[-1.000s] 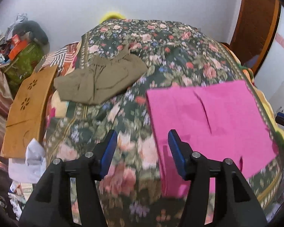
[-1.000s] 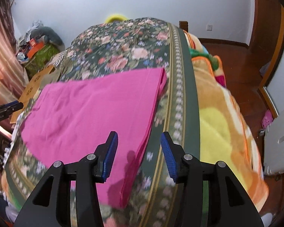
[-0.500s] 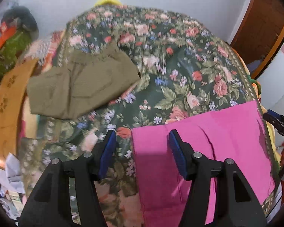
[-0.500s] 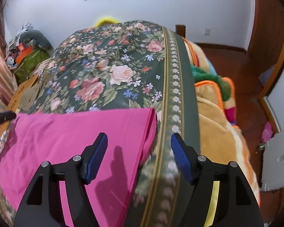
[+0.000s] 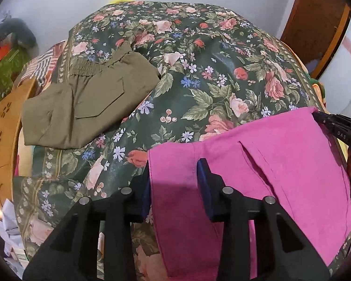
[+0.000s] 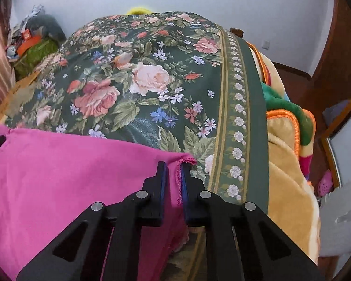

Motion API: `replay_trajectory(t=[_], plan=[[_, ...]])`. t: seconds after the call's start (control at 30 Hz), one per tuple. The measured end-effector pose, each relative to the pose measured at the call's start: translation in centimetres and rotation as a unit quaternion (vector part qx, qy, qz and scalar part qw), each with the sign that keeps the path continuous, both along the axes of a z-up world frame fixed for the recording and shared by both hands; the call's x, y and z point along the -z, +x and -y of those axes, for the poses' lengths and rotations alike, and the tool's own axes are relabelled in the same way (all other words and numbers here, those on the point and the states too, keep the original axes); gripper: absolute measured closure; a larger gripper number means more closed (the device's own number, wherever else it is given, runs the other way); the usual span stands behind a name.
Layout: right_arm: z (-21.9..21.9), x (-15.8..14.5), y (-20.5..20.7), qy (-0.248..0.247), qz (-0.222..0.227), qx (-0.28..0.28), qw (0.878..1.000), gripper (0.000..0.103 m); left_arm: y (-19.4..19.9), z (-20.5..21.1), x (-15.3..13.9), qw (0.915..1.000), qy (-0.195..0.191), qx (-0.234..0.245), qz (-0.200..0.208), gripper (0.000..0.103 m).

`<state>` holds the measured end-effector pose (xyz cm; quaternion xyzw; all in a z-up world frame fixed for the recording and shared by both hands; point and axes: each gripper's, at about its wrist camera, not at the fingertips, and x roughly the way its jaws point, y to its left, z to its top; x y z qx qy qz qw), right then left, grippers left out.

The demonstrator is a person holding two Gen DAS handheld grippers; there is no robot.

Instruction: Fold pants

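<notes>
Pink pants [image 5: 269, 164] lie folded flat at the near end of the floral bedspread [image 5: 210, 58]. My left gripper [image 5: 175, 164] straddles their far left corner. Its jaws are closing with the cloth between them, a wide gap still showing, and the left finger is partly hidden by the hem. In the right wrist view my right gripper [image 6: 174, 166] is pinched on the far right corner of the pink pants [image 6: 70, 175], its jaws closing on the bunched hem. The right gripper's tip [image 5: 334, 124] also shows at that corner in the left wrist view.
Folded olive pants [image 5: 89, 100] rest on the bed's far left. A carved wooden board [image 5: 2, 135] leans at the left edge. Bright fleece blankets [image 6: 285, 152] hang off the bed's right side. A clutter pile [image 6: 35, 44] sits by the back wall.
Both grippers came forward and down to the pink pants' far corners. The right jaws widened, then closed onto the right corner. The left jaws narrowed around the left corner.
</notes>
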<state>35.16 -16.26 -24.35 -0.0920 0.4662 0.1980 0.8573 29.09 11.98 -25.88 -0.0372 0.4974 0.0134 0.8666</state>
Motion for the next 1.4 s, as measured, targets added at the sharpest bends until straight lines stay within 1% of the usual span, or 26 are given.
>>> replay_trajectory(t=[0.03,0.1,0.13,0.2,0.23,0.27,0.3,0.33,0.37,0.43,0.47,0.5,0.53,0.57,0.6,0.7,0.73,0.8,0.83,0.87,0.9,0.97,1.07,1.17,1.33,1.4], plan=[[0.2,0.0,0.1,-0.001,-0.004,0.001,1.0,0.093,0.0,-0.4,0.0,0.9999,-0.01,-0.008,-0.003,0.063],[0.6,-0.3,0.2,-0.01,-0.016,0.006,1.0,0.093,0.1,-0.7,0.0,0.9997,-0.017,-0.016,-0.007,0.06],[0.7,-0.6,0.2,-0.018,-0.021,0.01,1.0,0.093,0.0,-0.7,-0.3,0.9998,-0.012,-0.016,-0.01,0.059],[0.8,-1.6,-0.1,-0.024,-0.026,0.017,0.999,0.091,-0.3,-0.5,-1.2,0.9997,0.012,-0.019,-0.006,0.059],[1.0,-2.7,-0.6,-0.016,-0.022,0.018,0.999,0.084,-0.5,-0.3,-1.7,0.9996,0.023,-0.019,0.0,0.059],[0.9,-3.4,-0.9,-0.009,-0.016,0.019,1.0,0.071,-0.8,-0.1,-2.6,0.9987,0.045,-0.021,0.012,0.059],[0.8,-4.5,-1.4,0.001,-0.005,0.018,1.0,0.062,-1.0,0.1,-3.3,0.9979,0.057,-0.022,0.022,0.059],[0.5,-5.4,-1.9,0.009,0.003,0.016,1.0,0.046,-1.2,0.2,-4.2,0.9972,0.064,-0.021,0.032,0.059],[0.1,-6.4,-2.4,0.02,0.014,0.008,1.0,0.042,-1.3,0.3,-5.1,0.9972,0.06,-0.015,0.042,0.059],[-1.3,-7.9,-3.4,0.035,0.027,-0.016,0.999,0.041,-1.5,0.8,-6.5,0.9978,0.04,0.0,0.053,0.059],[-2.2,-8.4,-3.8,0.039,0.024,-0.029,0.999,0.036,-1.6,1.1,-6.9,0.9979,0.033,0.008,0.056,0.059],[-3.0,-8.5,-3.8,0.042,0.018,-0.04,0.998,0.033,-1.5,1.7,-7.2,0.9979,0.023,0.02,0.056,0.056],[-4.1,-8.5,-4.0,0.049,0.01,-0.053,0.997,0.028,-1.3,2.2,-7.2,0.9979,0.019,0.027,0.055,0.051],[-5.0,-8.3,-4.2,0.054,0.005,-0.064,0.996,0.027,-1.1,2.9,-7.0,0.9978,0.015,0.039,0.052,0.049],[-5.9,-8.0,-4.4,0.053,0.0,-0.075,0.996,0.026,-1.0,3.5,-6.8,0.9977,0.016,0.043,0.049,0.046],[-8.8,-5.5,-4.8,0.032,-0.034,-0.102,0.994,0.026,-0.2,5.0,-4.8,0.998,0.016,0.059,0.015,0.046],[-9.2,-4.8,-5.0,0.029,-0.046,-0.106,0.993,0.026,0.1,5.3,-3.5,0.998,0.012,0.062,-0.008,0.046],[-9.8,-2.9,-5.4,0.018,-0.076,-0.111,0.991,0.026,0.2,5.6,-1.7,0.9969,0.009,0.07,-0.033,0.046],[-9.9,-1.9,-5.7,0.006,-0.092,-0.115,0.989,0.026,0.0,5.6,-1.0,0.9965,0.013,0.072,-0.039,0.046],[-9.9,-1.2,-6.0,-0.003,-0.099,-0.12,0.988,0.026,-0.3,5.7,-0.7,0.9963,0.018,0.076,-0.034,0.046],[-9.8,-0.6,-6.7,-0.016,-0.096,-0.127,0.987,0.026,-0.7,5.8,-0.7,0.9962,0.021,0.08,-0.026,0.046],[-9.5,-0.7,-7.9,-0.033,-0.074,-0.142,0.987,0.026,-1.7,6.1,-0.9,0.9953,0.04,0.086,-0.021,0.045],[-8.1,-1.3,-9.0,-0.031,-0.073,-0.142,0.987,0.026,-3.0,6.2,-1.1,0.9945,0.059,0.086,-0.016,0.038],[-6.4,-1.8,-10.0,-0.022,-0.078,-0.132,0.988,0.026,-4.6,5.4,-1.4,0.9965,0.044,0.071,-0.012,0.036],[-4.2,-2.1,-11.9,-0.021,-0.087,-0.109,0.99,0.026,-7.3,3.7,-2.1,0.999,0.021,0.04,-0.004,0.023],[-3.6,-2.2,-12.6,-0.023,-0.086,-0.104,0.991,0.026,-8.4,3.1,-2.4,0.9993,0.019,0.032,-0.004,0.023]])
